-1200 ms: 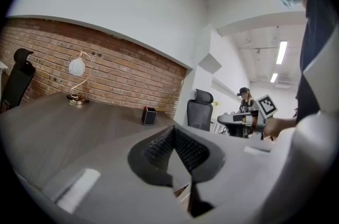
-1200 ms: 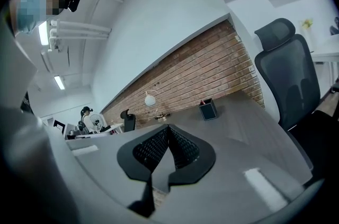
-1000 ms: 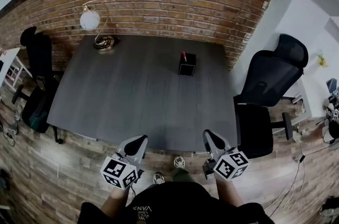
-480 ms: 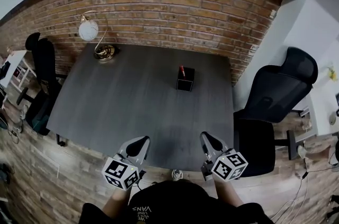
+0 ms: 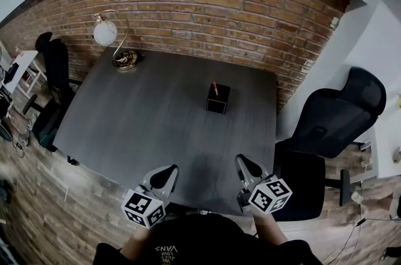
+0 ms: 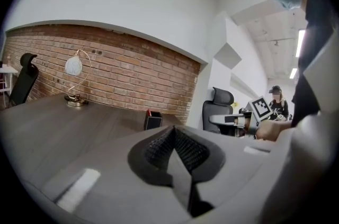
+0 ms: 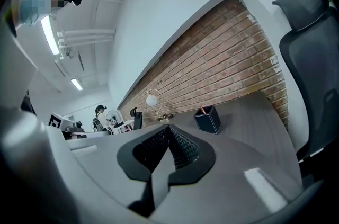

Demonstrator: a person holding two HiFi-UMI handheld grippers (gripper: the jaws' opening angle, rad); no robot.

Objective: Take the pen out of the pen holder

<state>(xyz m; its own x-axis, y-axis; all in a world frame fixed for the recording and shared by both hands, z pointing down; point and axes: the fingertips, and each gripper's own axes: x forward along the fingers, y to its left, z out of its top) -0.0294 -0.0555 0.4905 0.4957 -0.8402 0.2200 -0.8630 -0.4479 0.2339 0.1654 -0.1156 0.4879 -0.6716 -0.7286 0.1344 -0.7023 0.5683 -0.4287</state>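
Observation:
A black square pen holder [image 5: 218,100] stands on the dark grey table [image 5: 144,113], right of its middle, with a red pen [image 5: 214,89] sticking up out of it. My left gripper [image 5: 166,173] and right gripper [image 5: 245,165] hover side by side over the table's near edge, well short of the holder. Both are shut with nothing between the jaws. The holder [image 6: 153,122] and pen [image 6: 149,113] show far ahead in the left gripper view beyond the shut left gripper [image 6: 174,137]. In the right gripper view the holder [image 7: 208,119] stands ahead of the shut right gripper [image 7: 169,137].
A desk lamp [image 5: 106,33] with a white globe stands on the table's far left corner, by the brick wall [image 5: 207,13]. A black office chair [image 5: 338,113] is at the table's right side, and another chair [image 5: 53,63] at its left. The floor is wood planks.
The person has stepped towards the table. Both grippers moved forward together and now reach over its near edge; the holder appears closer. Both jaws stayed shut.

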